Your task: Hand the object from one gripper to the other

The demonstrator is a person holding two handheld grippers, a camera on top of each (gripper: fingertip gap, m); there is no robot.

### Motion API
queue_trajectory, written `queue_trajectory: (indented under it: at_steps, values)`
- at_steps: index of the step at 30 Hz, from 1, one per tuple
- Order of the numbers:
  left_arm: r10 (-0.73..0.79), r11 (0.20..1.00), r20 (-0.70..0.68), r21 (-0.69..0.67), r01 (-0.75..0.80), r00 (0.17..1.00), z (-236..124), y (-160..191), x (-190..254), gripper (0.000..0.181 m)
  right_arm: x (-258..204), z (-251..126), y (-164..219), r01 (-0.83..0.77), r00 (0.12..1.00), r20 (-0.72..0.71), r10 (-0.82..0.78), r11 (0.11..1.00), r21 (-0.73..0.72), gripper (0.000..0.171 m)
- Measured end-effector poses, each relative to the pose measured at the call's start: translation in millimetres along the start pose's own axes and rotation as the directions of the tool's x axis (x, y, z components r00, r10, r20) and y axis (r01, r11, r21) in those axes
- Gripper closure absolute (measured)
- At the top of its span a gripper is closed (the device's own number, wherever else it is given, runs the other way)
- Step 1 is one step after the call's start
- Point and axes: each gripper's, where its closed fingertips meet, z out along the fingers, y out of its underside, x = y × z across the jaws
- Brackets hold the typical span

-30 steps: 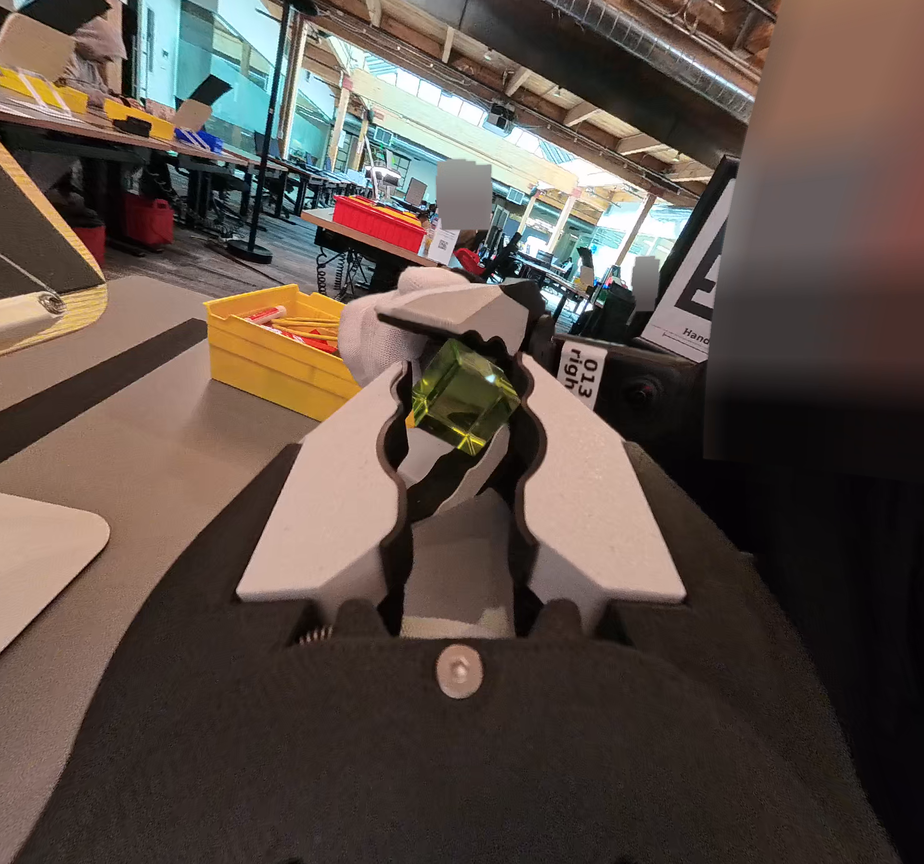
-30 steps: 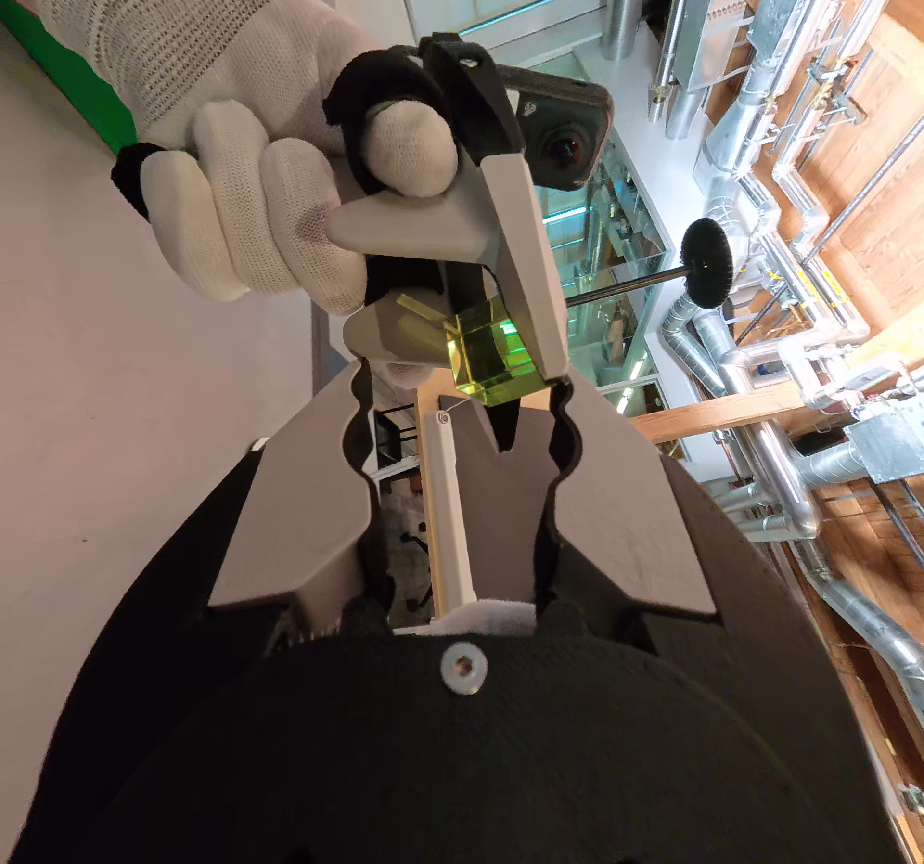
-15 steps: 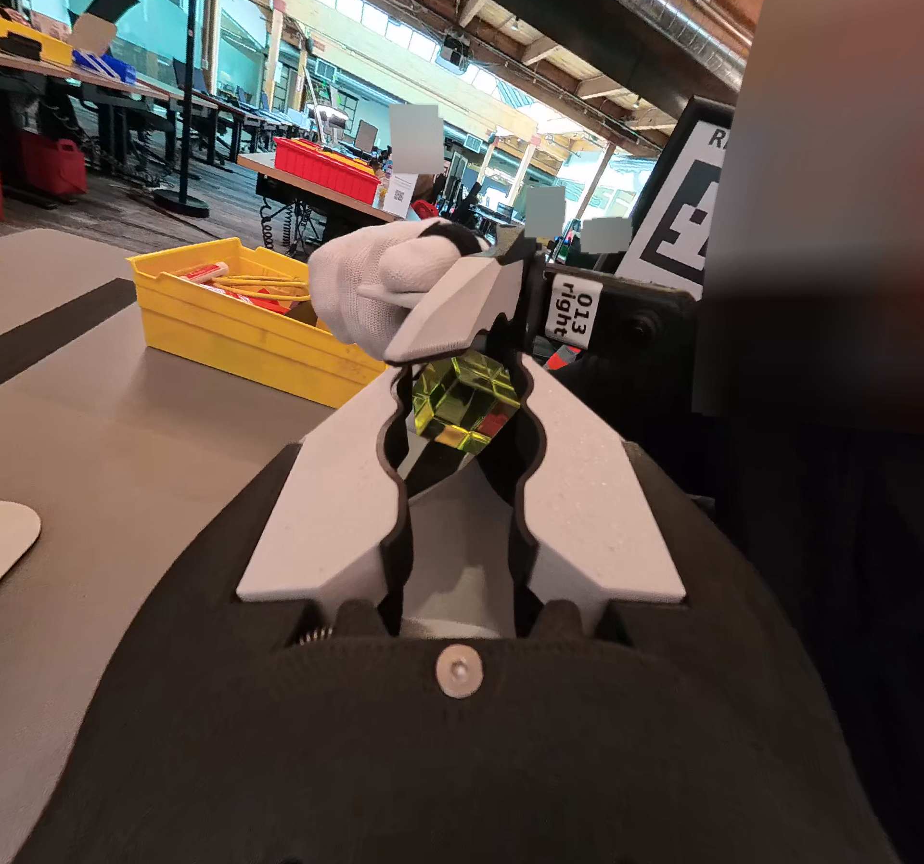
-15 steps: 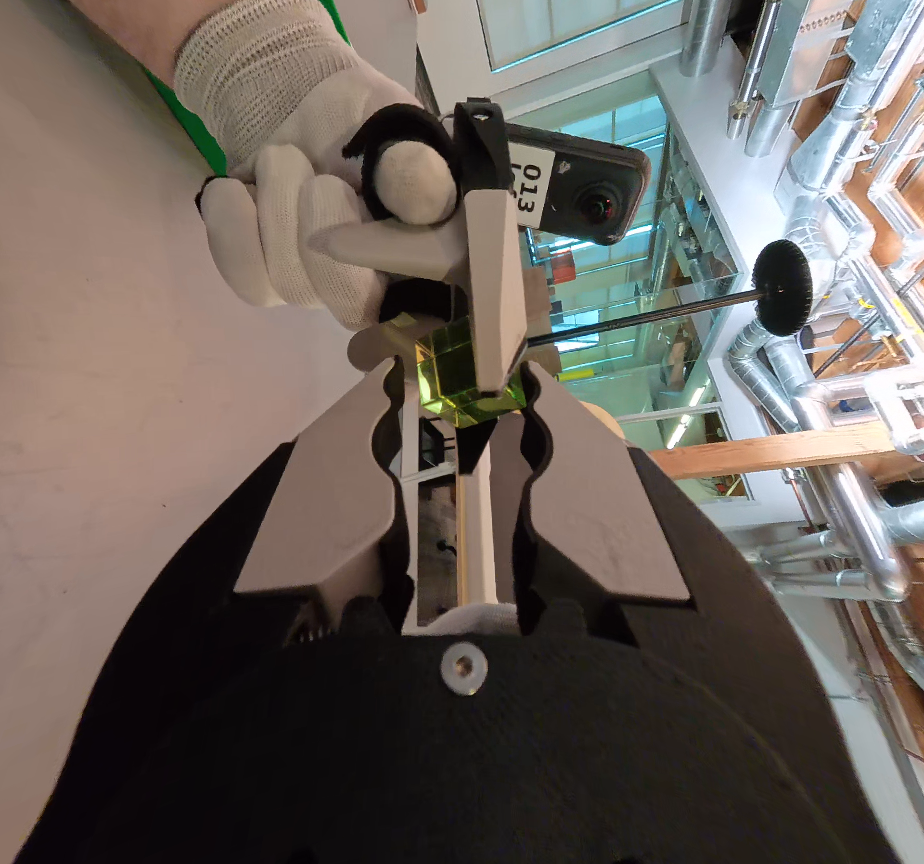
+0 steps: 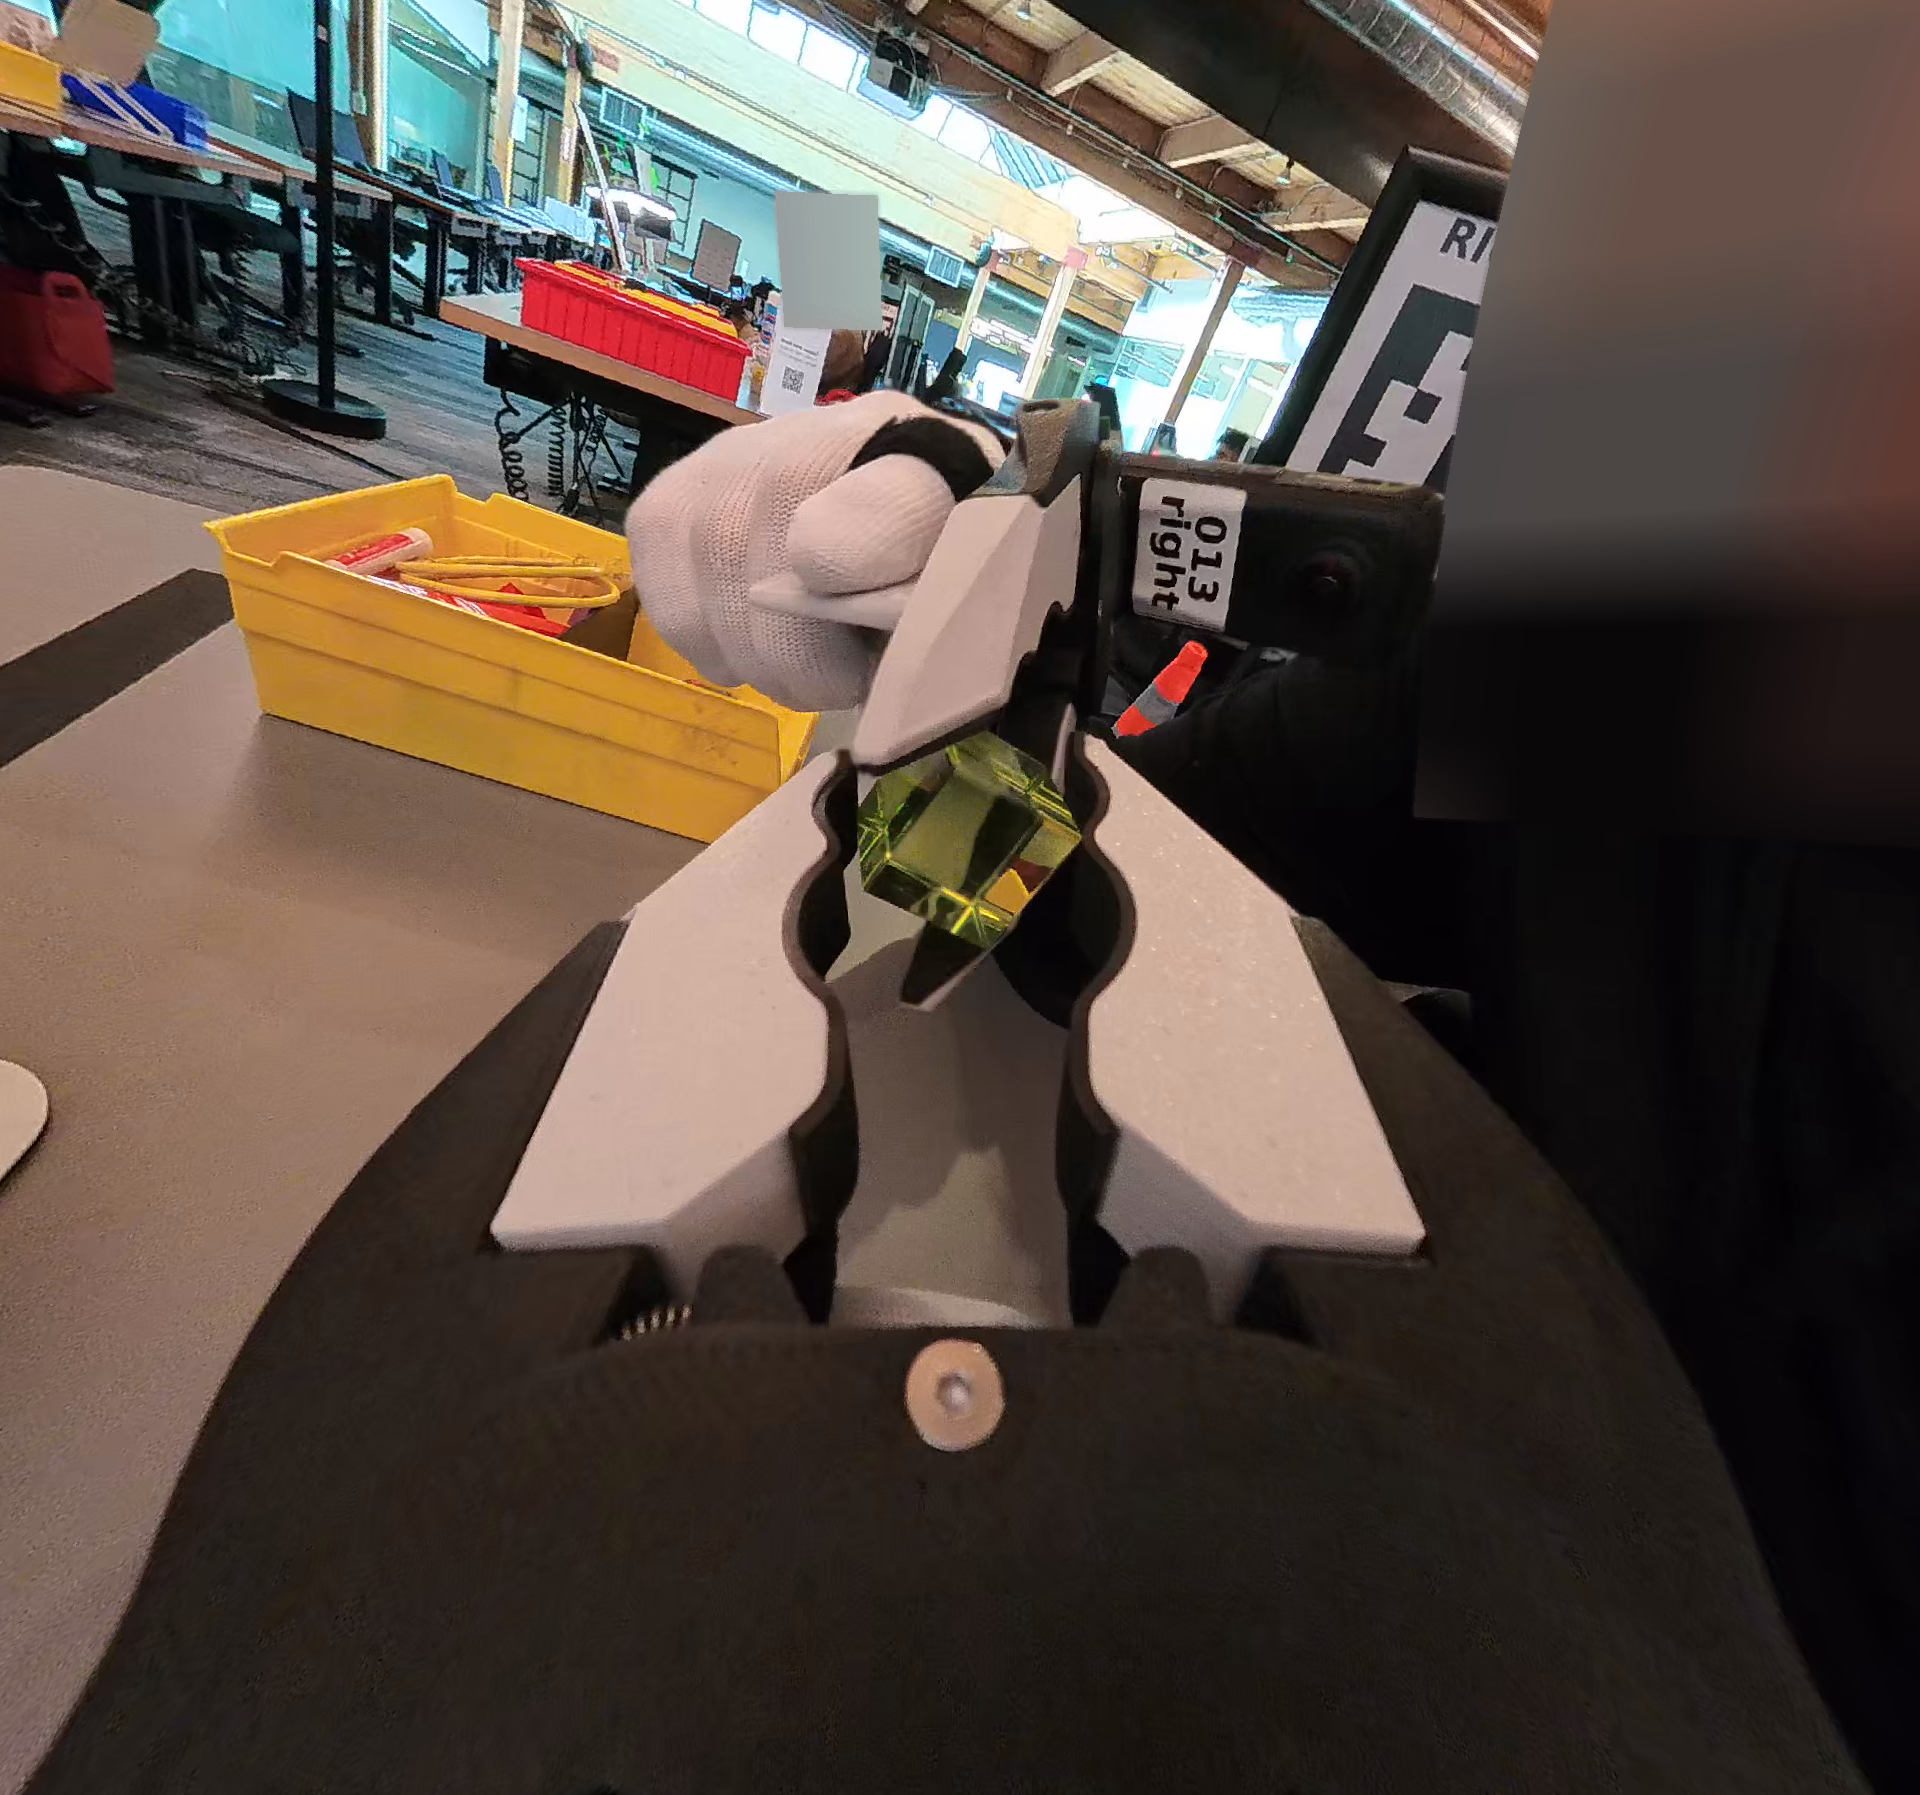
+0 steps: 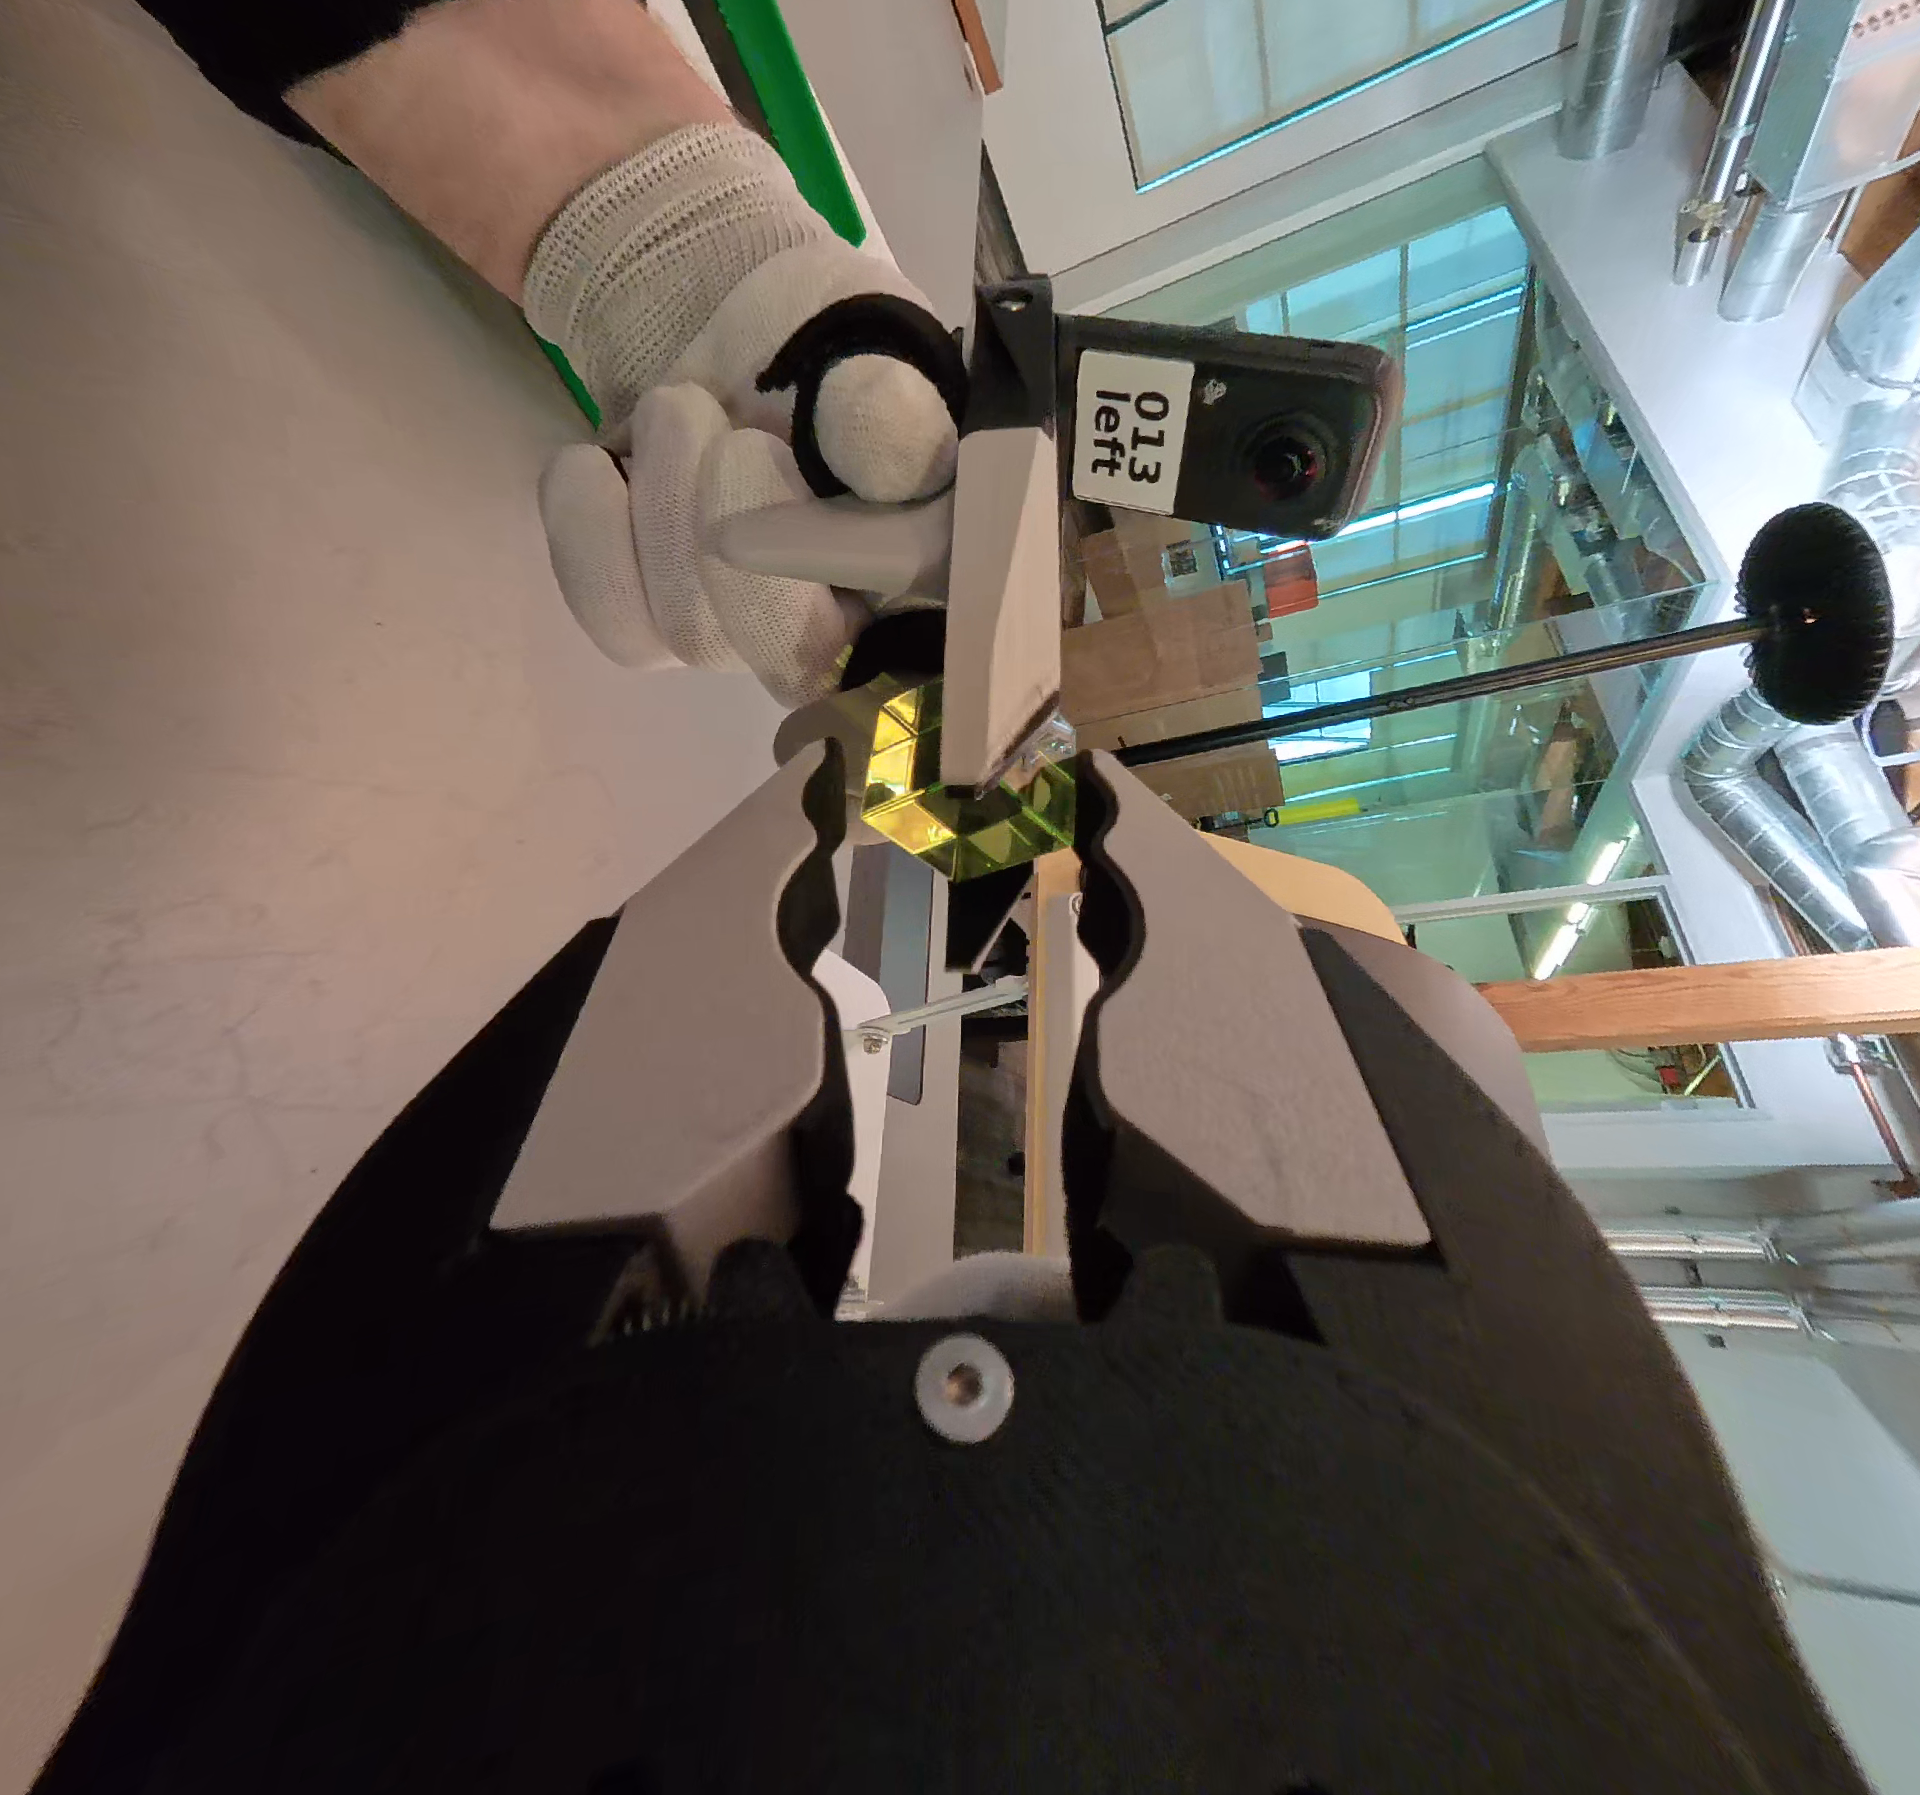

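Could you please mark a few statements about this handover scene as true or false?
1. The green cube sits between the left gripper's fingers. True.
2. The green cube rests on the table. False: it is held in the air.
3. The yellow bin on the table has items in it. True.
4. The hand on the right gripper is bare. False: it wears a white glove.
5. The right gripper is far from the green cube. False: its fingers flank it.
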Motion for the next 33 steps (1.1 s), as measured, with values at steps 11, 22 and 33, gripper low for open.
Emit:
queue_trajectory:
  at_steps: [11, 22, 33]
  values:
    - [0.005, 1.0, -0.021, 0.004, -0.005, 1.0, -3, 0, 2, 0.144, 2, -1, -5, 0.035, 0.999, -0.021, -0.035, 0.999, 0.001, 0.135]
    - [-0.004, 0.999, -0.035, 0.037, 0.005, 0.999, -6, -5, 3, 0.143, 7, 2, -5, 0.057, 0.997, -0.055, -0.058, 0.998, -0.022, 0.135]
    - [0.017, 0.992, 0.057, 0.12, -0.023, 0.998, -10, -19, -9, 0.145, 18, 2, 5, 0.045, 0.992, -0.118, -0.054, 0.996, -0.072, 0.135]
